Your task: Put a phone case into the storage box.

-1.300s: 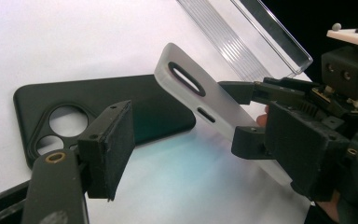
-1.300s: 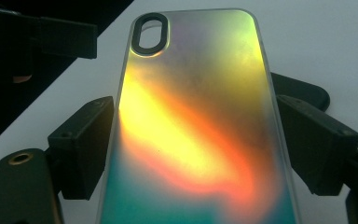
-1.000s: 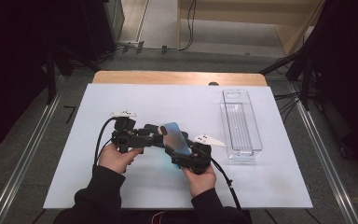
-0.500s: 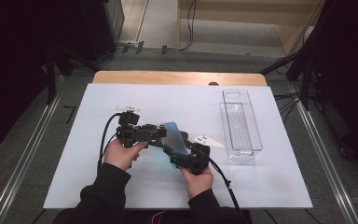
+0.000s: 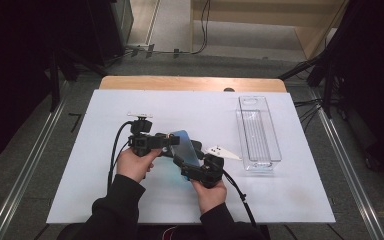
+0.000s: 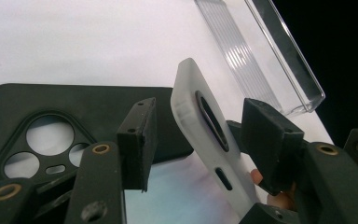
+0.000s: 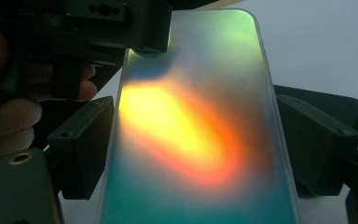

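Note:
A frosted, translucent phone case (image 5: 184,147) with an iridescent sheen is held tilted above the table; its camera cutout (image 6: 210,122) faces the left gripper view. My right gripper (image 7: 198,149) is shut on the case's (image 7: 191,130) long edges near its lower end. My left gripper (image 6: 204,140) straddles the case's upper end, and its jaws have just been closing. The left pad (image 6: 137,140) stands clear of the case. In the high view the left gripper (image 5: 172,142) meets the right gripper (image 5: 190,162) at mid table. A black phone case (image 6: 51,107) lies flat underneath.
A clear oblong plastic tray (image 5: 275,145) stands to the right on the white table (image 5: 290,200), and its ribbed wall (image 6: 270,60) lies beyond the jaws. Cables trail from both grippers toward the front edge. A wooden strip (image 5: 190,83) runs along the far edge.
The left gripper's jaws have narrowed around the upper end of the translucent case. The right gripper and the case have stayed where they were.

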Tool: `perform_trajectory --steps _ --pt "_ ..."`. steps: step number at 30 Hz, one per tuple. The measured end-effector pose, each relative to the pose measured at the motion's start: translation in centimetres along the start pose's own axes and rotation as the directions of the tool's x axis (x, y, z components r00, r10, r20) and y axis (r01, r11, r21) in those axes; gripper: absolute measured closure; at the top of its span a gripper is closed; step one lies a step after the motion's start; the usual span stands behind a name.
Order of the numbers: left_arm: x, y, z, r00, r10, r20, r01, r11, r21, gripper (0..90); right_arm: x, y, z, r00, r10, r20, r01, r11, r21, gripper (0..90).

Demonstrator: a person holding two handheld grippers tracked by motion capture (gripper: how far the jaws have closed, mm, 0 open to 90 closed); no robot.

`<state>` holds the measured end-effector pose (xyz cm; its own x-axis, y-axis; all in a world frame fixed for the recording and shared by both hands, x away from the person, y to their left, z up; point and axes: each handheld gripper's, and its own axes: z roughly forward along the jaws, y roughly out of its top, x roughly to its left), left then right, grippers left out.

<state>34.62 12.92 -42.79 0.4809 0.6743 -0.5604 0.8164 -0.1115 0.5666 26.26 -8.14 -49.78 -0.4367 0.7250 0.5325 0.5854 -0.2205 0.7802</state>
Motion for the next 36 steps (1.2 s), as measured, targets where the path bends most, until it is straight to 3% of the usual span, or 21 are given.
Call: perform_trajectory --steps 3,5,8,10,12,19,26,27,30,36 --pt "0.1 0.0 0.0 0.9998 -0.009 0.018 0.009 1.0 -0.001 54.2 0.0 0.0 0.0 1.0 -0.001 -0.005 0.001 1.0 -0.005 14.7" --pt "0.2 -0.1 0.0 0.9991 -0.021 0.038 0.021 0.9997 -0.01 64.2 0.0 0.0 0.0 0.9999 -0.006 -0.012 0.006 1.0 -0.009 14.6" --pt "0.3 -0.1 0.0 0.9969 -0.035 0.07 0.036 0.9994 -0.006 70.6 0.0 -0.1 0.1 0.9997 -0.009 -0.021 0.009 1.0 -0.011 14.6" --pt "0.7 -0.1 -0.2 0.99 -0.068 0.124 0.07 0.9975 -0.009 73.5 0.0 -0.1 0.2 0.9995 -0.012 -0.028 0.012 1.0 -0.01 14.6" --pt "0.8 -0.2 -0.2 0.9869 -0.078 0.141 0.081 0.9966 -0.012 76.2 0.0 -0.2 0.3 0.9994 -0.012 -0.032 0.012 1.0 -0.008 14.6" --pt "0.7 -0.2 -0.3 0.9778 -0.09 0.189 0.094 0.9954 -0.015 80.3 0.1 -0.3 0.5 0.999 -0.037 -0.027 0.037 0.999 -0.015 14.5" --pt "0.5 -0.2 -0.6 0.9685 -0.098 0.229 0.106 0.9941 -0.023 81.1 0.0 -0.1 0.4 0.9974 -0.049 -0.053 0.048 0.999 -0.018 14.3" --pt "0.3 -0.2 -0.7 0.969 -0.087 0.231 0.096 0.9951 -0.026 81.2 0.0 0.1 0.2 0.9966 -0.054 -0.063 0.054 0.998 -0.013 13.6" --pt "0.1 -0.2 -0.9 0.9701 -0.082 0.228 0.091 0.9954 -0.029 81.2 0.2 0.7 0.1 0.9905 -0.112 -0.08 0.115 0.993 0.028 0.0" --pt "-0.2 -0.1 -1.3 0.9757 -0.047 0.214 0.058 0.9973 -0.045 81.2 0.4 1.5 0.0 0.9829 -0.166 -0.081 0.171 0.983 0.061 0.0"
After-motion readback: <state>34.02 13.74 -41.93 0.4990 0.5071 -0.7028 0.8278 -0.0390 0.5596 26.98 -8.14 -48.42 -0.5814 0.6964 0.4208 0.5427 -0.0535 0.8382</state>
